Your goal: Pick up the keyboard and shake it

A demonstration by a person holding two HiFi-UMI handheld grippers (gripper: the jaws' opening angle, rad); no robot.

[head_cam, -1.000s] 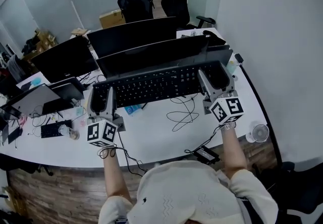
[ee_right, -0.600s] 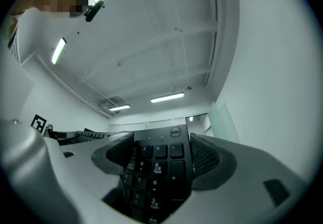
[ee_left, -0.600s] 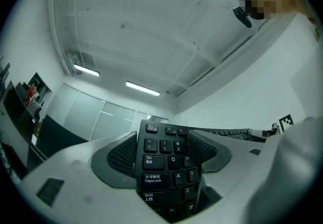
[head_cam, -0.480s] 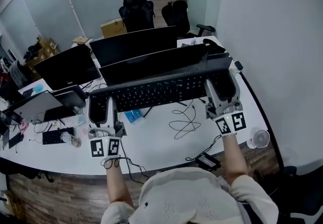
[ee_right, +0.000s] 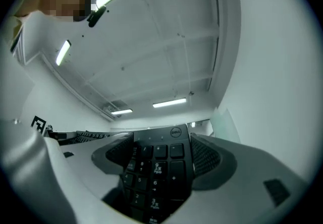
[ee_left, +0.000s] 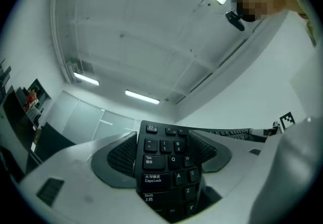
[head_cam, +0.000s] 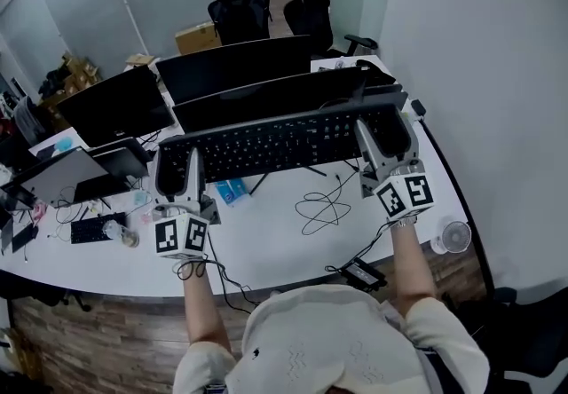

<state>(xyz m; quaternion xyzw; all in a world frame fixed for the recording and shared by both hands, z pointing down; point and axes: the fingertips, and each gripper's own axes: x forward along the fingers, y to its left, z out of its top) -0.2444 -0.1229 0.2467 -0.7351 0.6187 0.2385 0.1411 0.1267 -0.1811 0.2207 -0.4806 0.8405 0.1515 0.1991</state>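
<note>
Holding the keyboard (head_cam: 275, 145) up in the air over the desk (head_cam: 266, 246), one gripper on each end. The left gripper (ee_left: 164, 153) pinches the Tab/Caps Lock end, with a ribbed pad pressed against each long edge. The right gripper (ee_right: 157, 153) does the same on the numpad end, under the logo corner. Both are clamped on it and neither is empty. The keyboard hangs in front of the monitors (head_cam: 266, 95), clear of the desktop, with its loose cable (head_cam: 324, 206) lying coiled on the desk below.

Change: half a second ago both grippers and the keyboard sat lower and nearer the person in the head view, with the marker cubes turned flatter to the camera. Now they are back up, about where they were a second ago. The head view drifts a bit too, so some of this is camera movement, but the cube angle really did change. That reads as one down-and-up swing, so the pickup is done and the shake looks under way. The grip looks unchanged at both ends, with no sign of slip. More swings are probably still to come.
</note>
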